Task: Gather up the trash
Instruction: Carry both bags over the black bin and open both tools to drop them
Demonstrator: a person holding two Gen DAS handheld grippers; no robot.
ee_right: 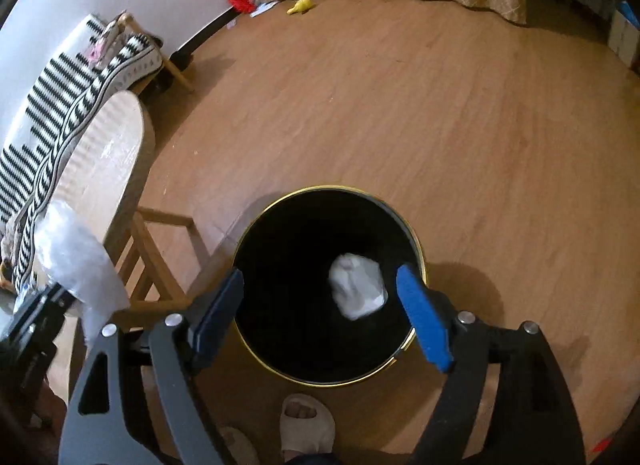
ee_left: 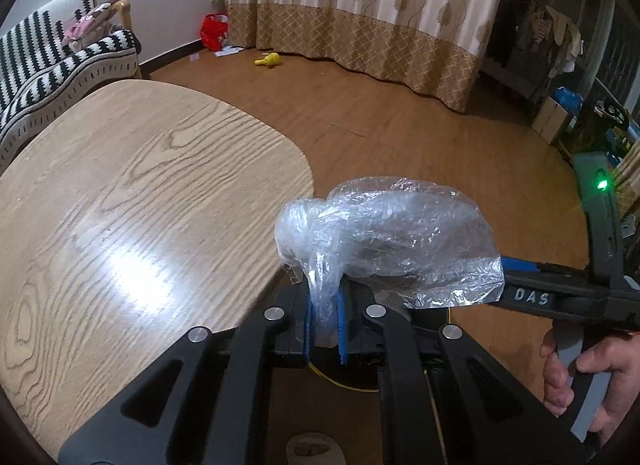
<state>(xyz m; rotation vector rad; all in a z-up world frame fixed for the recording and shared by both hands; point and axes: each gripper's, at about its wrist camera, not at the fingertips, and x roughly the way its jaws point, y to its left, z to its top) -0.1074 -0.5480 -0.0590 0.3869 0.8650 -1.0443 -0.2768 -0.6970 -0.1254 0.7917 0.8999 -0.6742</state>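
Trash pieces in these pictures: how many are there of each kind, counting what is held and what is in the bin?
Clear plastic bag, pinched in the left gripper: 1
White crumpled wad, seen inside the black bin below the open right gripper: 1
Total: 2

Black bin (ee_right: 280, 329) (gold rim), clear plastic bag (ee_left: 384, 241), black-and-white striped sofa (ee_left: 44, 61).

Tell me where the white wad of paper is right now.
In the right wrist view, the paper wad is inside the black bin, between the open right gripper's fingers.
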